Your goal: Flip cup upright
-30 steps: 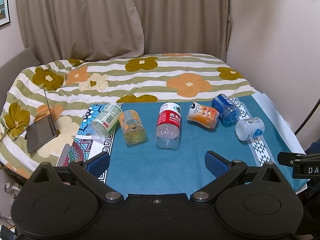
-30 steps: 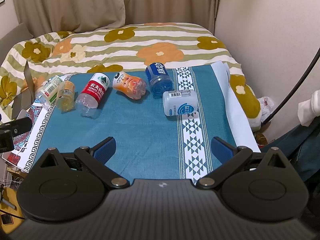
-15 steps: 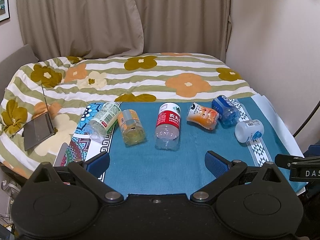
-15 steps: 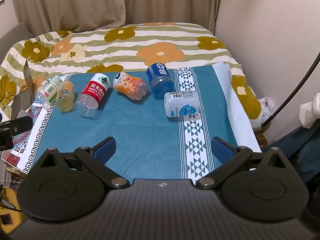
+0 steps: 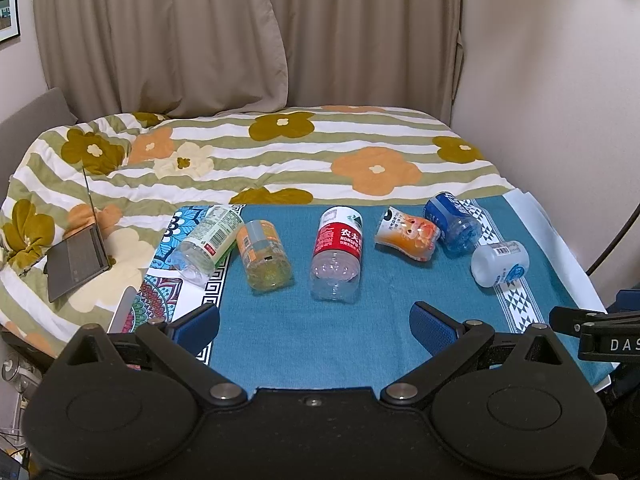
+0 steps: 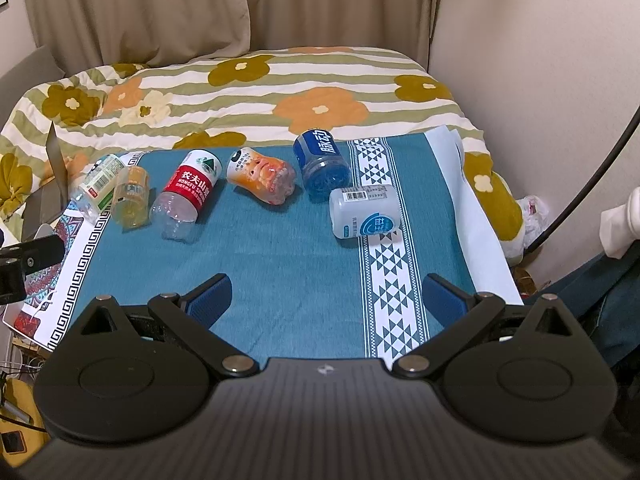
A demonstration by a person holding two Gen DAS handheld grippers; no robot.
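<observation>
Several cut-off bottle cups lie on their sides in a row on a teal cloth point(image 5: 304, 344) point(image 6: 288, 264): a green-label one point(image 5: 208, 242) point(image 6: 96, 184), a yellow one point(image 5: 262, 256) point(image 6: 130, 196), a red-label one point(image 5: 338, 256) point(image 6: 188, 194), an orange one point(image 5: 406, 234) point(image 6: 262, 176), a blue one point(image 5: 452, 224) point(image 6: 322, 160) and a white one point(image 5: 500, 264) point(image 6: 366, 210). My left gripper point(image 5: 314, 324) is open and empty, near the cloth's front edge. My right gripper point(image 6: 326, 298) is open and empty, in front of the white cup.
A flower-patterned quilt point(image 5: 320, 160) covers the bed behind the cloth. A laptop point(image 5: 78, 252) sits half open at the left. A patterned mat point(image 5: 160, 292) lies under the cloth's left edge. The wall point(image 6: 540, 60) and a black cable point(image 6: 592, 176) are at the right.
Both views have shifted slightly; the cups sit a little differently in frame. The cups themselves have not moved and both grippers stay open.
</observation>
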